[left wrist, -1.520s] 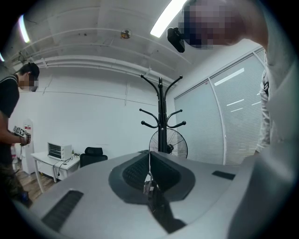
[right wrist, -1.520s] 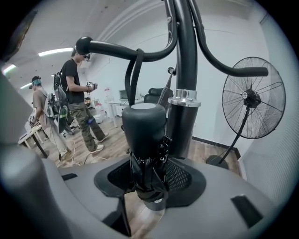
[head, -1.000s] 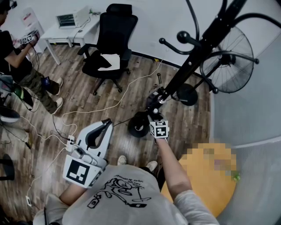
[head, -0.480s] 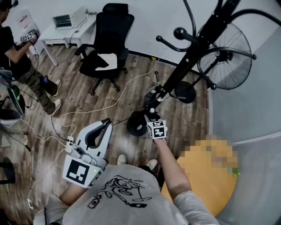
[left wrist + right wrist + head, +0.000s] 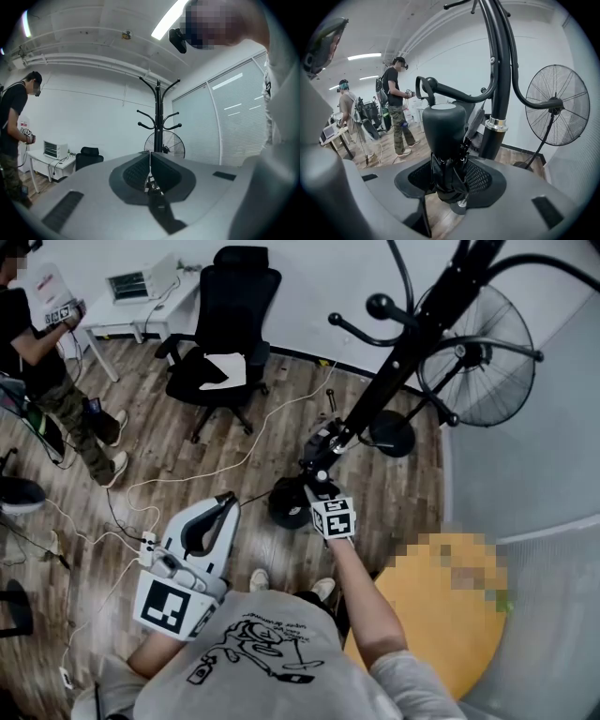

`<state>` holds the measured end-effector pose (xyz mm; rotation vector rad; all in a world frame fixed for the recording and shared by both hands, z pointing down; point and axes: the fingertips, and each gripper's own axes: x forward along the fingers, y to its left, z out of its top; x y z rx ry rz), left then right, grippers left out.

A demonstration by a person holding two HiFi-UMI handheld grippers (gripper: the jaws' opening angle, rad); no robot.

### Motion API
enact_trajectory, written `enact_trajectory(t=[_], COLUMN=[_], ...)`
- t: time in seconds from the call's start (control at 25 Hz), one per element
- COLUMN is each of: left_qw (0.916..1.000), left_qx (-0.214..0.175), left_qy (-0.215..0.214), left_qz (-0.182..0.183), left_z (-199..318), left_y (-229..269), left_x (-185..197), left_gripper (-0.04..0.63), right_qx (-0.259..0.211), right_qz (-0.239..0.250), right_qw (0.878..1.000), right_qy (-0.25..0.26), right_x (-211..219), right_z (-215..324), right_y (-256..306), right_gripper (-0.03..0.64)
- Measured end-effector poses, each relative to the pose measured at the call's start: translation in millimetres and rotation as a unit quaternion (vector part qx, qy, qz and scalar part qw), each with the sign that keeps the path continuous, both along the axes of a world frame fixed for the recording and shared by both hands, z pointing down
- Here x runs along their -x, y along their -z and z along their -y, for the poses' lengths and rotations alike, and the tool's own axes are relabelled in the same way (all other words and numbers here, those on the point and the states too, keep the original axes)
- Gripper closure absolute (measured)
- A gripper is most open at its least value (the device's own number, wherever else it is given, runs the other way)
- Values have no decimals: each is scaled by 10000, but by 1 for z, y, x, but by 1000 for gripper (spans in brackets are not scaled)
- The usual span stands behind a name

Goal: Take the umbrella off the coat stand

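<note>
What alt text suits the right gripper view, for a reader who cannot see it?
The right gripper is shut on a folded black umbrella, its handle pointing up. Behind stands the black coat stand, with a fan at right and two people at left.

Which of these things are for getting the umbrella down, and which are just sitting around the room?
For the job:
umbrella, clamped in the right hand-held gripper
coat stand

Just sitting around:
office chair
standing fan
white table
floor cables
left hand-held gripper, shut, holding nothing
</note>
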<state>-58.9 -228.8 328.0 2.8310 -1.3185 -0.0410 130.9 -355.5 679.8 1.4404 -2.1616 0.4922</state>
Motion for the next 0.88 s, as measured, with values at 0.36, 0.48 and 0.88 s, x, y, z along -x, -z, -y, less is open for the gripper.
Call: enact_trajectory(t=[0.36,0.48,0.88], left_qw=[10000,10000,10000], left_qx=[3,6,16], left_qy=[-29,-41,-83], left_qz=[-41,-50,-51], left_z=[4,5,9], left_y=[-2,-2,-1], left_x=[-2,-3,-6], left_gripper=[583,583,583], right_qx=[-82,-105,-200], right_qz=[-82,-156,-171], right_qw=[9996,9993,9988], right_qy=[257,333,421], right_x=[6,7,4], right_z=[-12,-18,-38], right_y=[24,32,70], right_gripper=[414,414,414])
